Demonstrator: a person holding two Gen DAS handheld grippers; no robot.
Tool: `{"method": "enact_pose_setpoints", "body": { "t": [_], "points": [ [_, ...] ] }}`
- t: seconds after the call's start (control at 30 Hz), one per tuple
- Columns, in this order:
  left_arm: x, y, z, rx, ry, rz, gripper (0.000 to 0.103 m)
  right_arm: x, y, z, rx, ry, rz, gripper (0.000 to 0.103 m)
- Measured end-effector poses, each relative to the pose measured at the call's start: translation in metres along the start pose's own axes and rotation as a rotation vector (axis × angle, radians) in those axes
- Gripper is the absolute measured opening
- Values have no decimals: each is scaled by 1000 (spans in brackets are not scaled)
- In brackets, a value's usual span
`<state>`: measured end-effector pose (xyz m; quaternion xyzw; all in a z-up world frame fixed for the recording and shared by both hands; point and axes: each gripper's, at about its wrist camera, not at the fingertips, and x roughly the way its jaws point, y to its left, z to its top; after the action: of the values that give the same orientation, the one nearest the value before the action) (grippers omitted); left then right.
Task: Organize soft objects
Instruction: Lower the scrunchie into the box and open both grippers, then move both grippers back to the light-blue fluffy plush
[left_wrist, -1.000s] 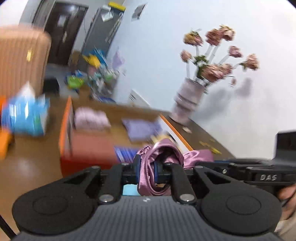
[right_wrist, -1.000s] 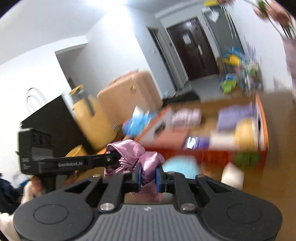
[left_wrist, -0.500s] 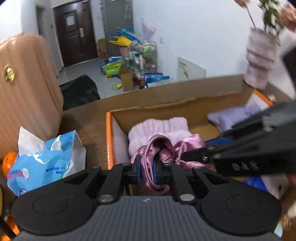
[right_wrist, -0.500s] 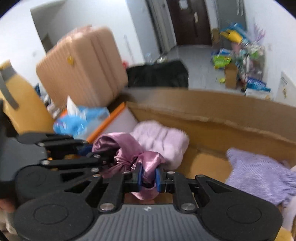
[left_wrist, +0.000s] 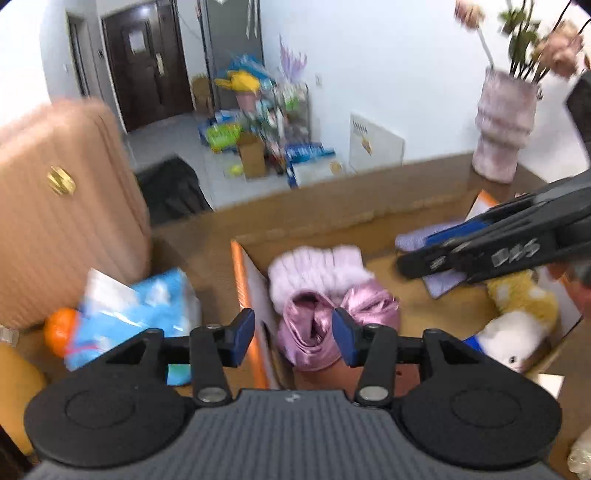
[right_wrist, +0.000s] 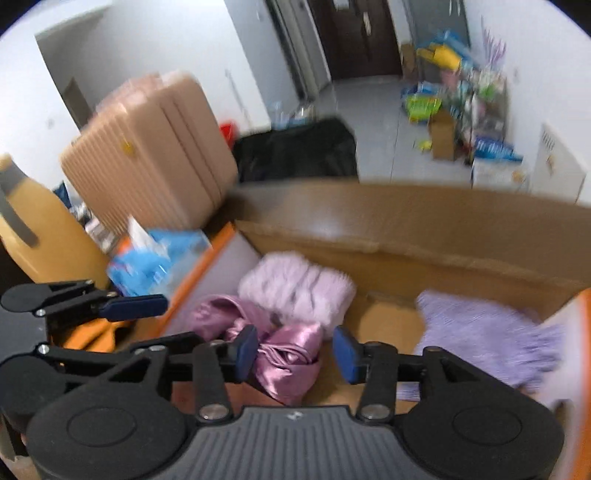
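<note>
Pink satin cloth (left_wrist: 325, 325) lies in the cardboard box (right_wrist: 424, 236), at its left wall, against the fluffy pink item (left_wrist: 317, 269). Left gripper (left_wrist: 293, 338) and right gripper (right_wrist: 295, 349) fingers are opening, clear of it. The cloth sits directly ahead of both, the left nearer.

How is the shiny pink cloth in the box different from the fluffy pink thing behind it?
The shiny pink cloth looks smooth and glossy; the fluffy pink thing looks soft and fuzzy. The cloth is a deeper mauve pink, the fluffy thing paler. The cloth lies crumpled in loose folds; the fluffy thing sits as a neater bundle. Both lie in the cardboard box, touching.
</note>
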<state>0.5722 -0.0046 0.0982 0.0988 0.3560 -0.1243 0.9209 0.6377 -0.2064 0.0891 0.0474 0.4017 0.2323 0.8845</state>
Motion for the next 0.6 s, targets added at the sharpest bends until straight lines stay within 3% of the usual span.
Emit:
{"method": "enact_pose_setpoints", "body": {
  "t": [0.07, 0.23, 0.3, 0.6],
  "points": [
    [-35, 1, 6, -6, -49, 25, 50, -44, 2, 3, -18, -67, -49, 49],
    [-123, -4, 11, -46, -197, 48, 67, -156, 10, -12, -97, -243, -174, 68],
    [-147, -10, 8, -48, -243, 48, 78, -190, 14, -27, -128, -305, -233, 74],
    [-202, -50, -17, -39, -367, 88, 86, -259, 24, -73, -158, -396, -293, 79]
  ]
}}
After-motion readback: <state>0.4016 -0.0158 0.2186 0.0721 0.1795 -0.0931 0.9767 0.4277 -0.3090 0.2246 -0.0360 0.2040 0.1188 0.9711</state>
